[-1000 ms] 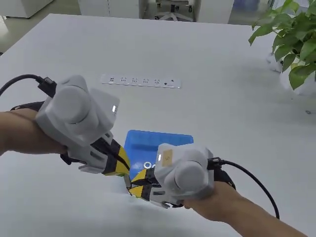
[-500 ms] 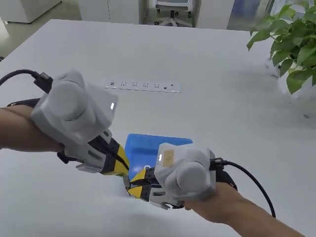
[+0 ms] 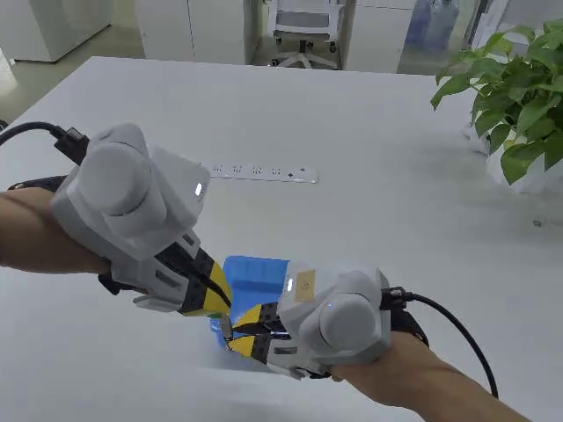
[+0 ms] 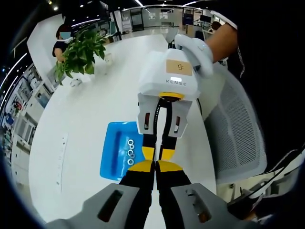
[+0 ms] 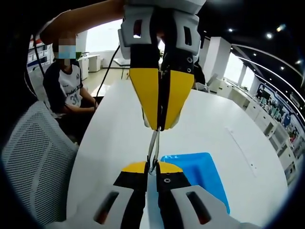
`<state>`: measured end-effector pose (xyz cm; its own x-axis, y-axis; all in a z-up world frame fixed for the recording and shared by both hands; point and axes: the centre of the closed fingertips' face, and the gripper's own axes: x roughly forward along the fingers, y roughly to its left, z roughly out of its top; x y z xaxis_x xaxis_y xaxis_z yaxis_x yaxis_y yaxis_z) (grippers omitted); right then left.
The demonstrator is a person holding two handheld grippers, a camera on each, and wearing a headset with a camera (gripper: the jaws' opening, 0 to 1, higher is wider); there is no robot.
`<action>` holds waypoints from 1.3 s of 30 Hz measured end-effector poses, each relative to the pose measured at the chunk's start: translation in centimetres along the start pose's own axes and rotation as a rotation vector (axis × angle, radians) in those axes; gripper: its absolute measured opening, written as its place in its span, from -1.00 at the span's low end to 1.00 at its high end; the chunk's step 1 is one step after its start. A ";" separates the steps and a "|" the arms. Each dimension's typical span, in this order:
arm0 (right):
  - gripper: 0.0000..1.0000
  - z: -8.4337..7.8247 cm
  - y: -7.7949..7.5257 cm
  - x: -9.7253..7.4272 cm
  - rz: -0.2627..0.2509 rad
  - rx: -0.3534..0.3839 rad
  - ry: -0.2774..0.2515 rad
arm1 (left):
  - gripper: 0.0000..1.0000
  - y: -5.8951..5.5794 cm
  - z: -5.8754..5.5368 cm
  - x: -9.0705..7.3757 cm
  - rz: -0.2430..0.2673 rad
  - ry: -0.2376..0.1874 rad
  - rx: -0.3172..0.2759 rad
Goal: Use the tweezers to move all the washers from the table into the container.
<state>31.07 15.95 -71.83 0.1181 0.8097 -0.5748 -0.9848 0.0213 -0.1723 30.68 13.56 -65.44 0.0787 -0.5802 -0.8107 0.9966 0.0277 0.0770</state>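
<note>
Tweezers (image 5: 153,148) are clamped by left gripper (image 5: 159,127) and right gripper (image 5: 152,171) near blue container (image 4: 112,152) with washers (image 4: 130,151).

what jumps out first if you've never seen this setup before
The two grippers meet tip to tip over the white table: the left gripper pinches thin metal tweezers whose other end sits between the yellow fingers of the right gripper. Beside them lies a blue tray with a row of washers in it, and a leafy potted plant stands at the table's far right.

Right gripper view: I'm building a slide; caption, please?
Left gripper and right gripper pinch the tweezers between them, blue tray beside.
</note>
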 end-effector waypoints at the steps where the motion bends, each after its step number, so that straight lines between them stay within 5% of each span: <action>1: -0.85 0.1 -0.2 -0.1 -0.006 -0.003 0.000 | -0.90 0.1 0.1 0.0 0.001 -0.001 0.003; 24: -0.84 0.2 -3.9 -2.0 -0.077 -0.007 -0.003 | -0.90 3.0 2.4 -0.3 0.035 -0.027 0.060; 31: -0.97 -0.8 -4.9 -1.3 -0.073 0.021 0.000 | -0.90 4.1 1.1 0.7 0.009 0.000 0.035; 34: -0.97 -0.9 -5.3 -0.9 -0.057 0.037 -0.017 | -0.91 4.7 1.1 1.5 0.018 -0.041 0.064; 39: -0.97 -1.9 -6.3 -0.6 -0.073 0.057 0.003 | -0.91 6.1 -0.6 3.5 0.035 -0.031 0.014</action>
<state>37.43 14.20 -71.97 0.1901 0.8028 -0.5651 -0.9793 0.1138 -0.1676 37.07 12.16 -68.14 0.1128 -0.6042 -0.7888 0.9929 0.0377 0.1131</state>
